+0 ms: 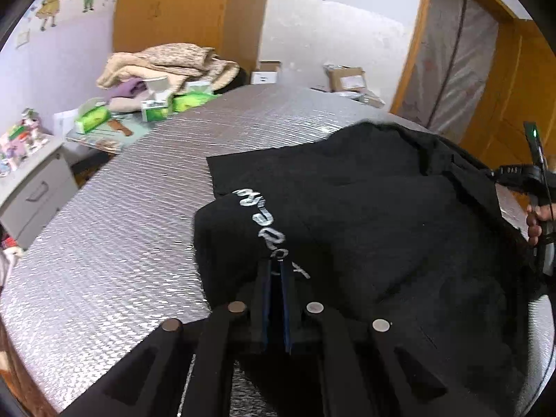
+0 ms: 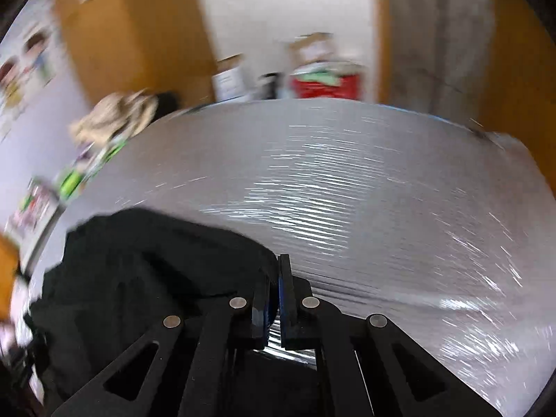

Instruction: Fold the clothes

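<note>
Silver quilted surface [image 1: 121, 208] — black garment [image 1: 382, 226] pinched in left gripper [image 1: 276, 267].

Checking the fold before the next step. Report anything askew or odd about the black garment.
The black garment lies bunched, not flat, on the silver quilted surface: a fold carrying white lettering humps up where the left tool pinches it. The right tool is shut at the garment's edge; motion blur hides whether it grips cloth.
</note>
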Tool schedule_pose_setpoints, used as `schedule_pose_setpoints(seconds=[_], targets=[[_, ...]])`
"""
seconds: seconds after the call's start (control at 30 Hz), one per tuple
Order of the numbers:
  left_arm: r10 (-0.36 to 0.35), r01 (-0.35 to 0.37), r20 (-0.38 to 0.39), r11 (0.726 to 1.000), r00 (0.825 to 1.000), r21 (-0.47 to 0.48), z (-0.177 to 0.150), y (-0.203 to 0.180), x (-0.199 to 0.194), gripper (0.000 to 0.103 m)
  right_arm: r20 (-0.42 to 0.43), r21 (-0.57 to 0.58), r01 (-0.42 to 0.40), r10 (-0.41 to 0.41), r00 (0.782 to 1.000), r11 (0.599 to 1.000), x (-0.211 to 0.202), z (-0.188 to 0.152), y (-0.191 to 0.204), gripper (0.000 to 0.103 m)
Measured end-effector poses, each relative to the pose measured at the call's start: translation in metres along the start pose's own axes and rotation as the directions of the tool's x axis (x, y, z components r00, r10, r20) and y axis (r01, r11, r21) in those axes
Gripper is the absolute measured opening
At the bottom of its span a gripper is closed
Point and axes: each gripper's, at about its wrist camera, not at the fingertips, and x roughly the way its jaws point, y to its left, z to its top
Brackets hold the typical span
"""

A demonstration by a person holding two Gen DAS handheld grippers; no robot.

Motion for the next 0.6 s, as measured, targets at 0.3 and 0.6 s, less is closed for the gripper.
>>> schedule_pose_setpoints(seconds=[0.3,0.6], targets=[[-0.009,0.009,0.001,1.000,1.000,0.016,0.001,-0.013,-0.004,0.005,-0.031,-0.064,0.013,-0.015,0.999,0.998,-0.041,-0.042,-0.013,0.012],[0.035,-0.028,0.056,0.991,0.998,-0.134,0.007,0.025,-0.023,0.006,0.036,-0.250,-0.175,0.190,0.981,0.952,-0.072,-0.038,0.047,0.028]])
